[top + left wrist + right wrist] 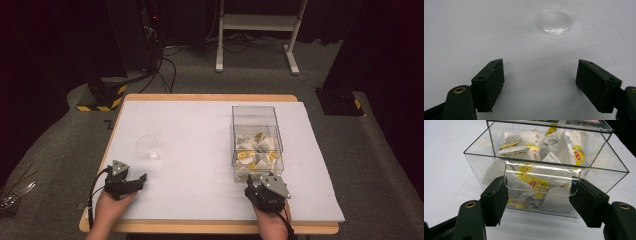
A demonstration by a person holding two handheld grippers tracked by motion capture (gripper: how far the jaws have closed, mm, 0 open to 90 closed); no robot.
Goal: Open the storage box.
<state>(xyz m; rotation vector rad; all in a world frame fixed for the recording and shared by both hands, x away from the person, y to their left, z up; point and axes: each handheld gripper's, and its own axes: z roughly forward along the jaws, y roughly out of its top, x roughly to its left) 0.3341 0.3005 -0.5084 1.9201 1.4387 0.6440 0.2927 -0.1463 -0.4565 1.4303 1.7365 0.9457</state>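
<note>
Two grippers sit low on the white sheet covering the wooden table, and you're holding one in each hand. From the high view, your left gripper rests near the front-left corner, jaws pointing right and away from you, and the small clear plastic cup stands upright just beyond it, apart from the jaws. Over on the right, your right gripper is up against the near wall of the clear square plastic box, which is heaped with white paper tea bags with yellow tags. Behind the table you've got grey carpet, a white metal stand, black cables and a yellow-and-black striped base at far left.

Now the left gripper view: jaws spread wide, nothing between them, just bare white sheet. The clear cup sits ahead, slightly right of centre, well clear of both pads.

Switching to the right gripper view: jaws wide apart again, and the box is right in front, its near wall standing between you and the tea bags. A curved clear lip on that wall spans the gap between the pads; whether the pads touch it, I can't tell. A clear lid covers the far part of the box.
</note>
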